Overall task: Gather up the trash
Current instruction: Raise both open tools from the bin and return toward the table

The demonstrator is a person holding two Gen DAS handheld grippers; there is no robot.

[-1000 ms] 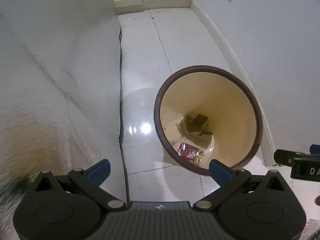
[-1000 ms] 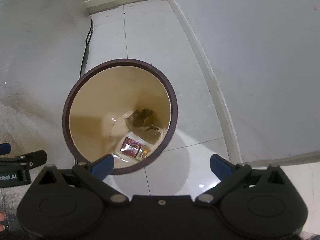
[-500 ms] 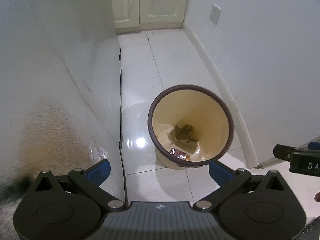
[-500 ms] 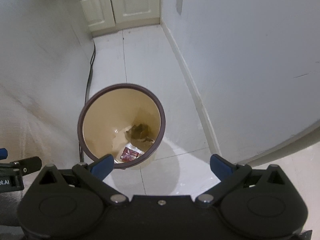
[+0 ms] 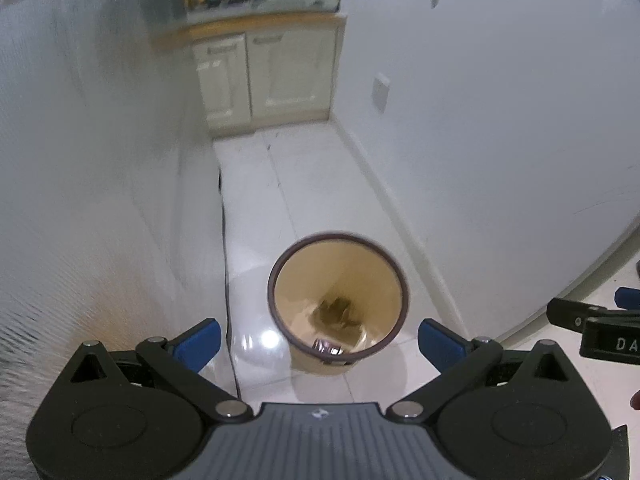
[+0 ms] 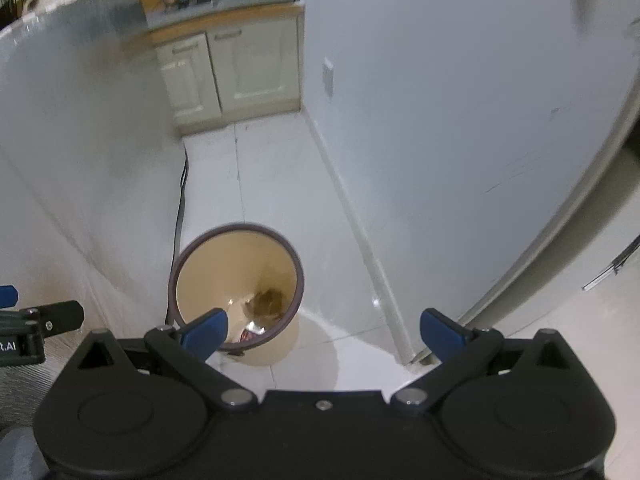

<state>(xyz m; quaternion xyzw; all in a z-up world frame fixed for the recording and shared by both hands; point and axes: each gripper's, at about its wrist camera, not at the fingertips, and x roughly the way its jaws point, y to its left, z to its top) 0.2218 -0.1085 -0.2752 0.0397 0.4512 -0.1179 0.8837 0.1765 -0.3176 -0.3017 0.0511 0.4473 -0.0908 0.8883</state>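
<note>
Since 1.0 s ago both grippers have risen and pulled back; the bin (image 5: pixel 338 300) now looks smaller and lower in both views. Left gripper (image 5: pixel 319 338): fingers spread wide, holding nothing. Right gripper (image 6: pixel 323 330): same, released and empty. Judgement: trash dropped, hands withdrawing to fetch more. Inside the bin, at its bottom: brown crumpled paper (image 5: pixel 338 312) and a red wrapper (image 5: pixel 326 347) toward the near wall. Black cable (image 6: pixel 182 208) runs along the floor left of the bin. Legible writing: "DA" on the right gripper's body in the left view, "t.AI" on the left gripper's in the right view; wrapper print unreadable.
</note>
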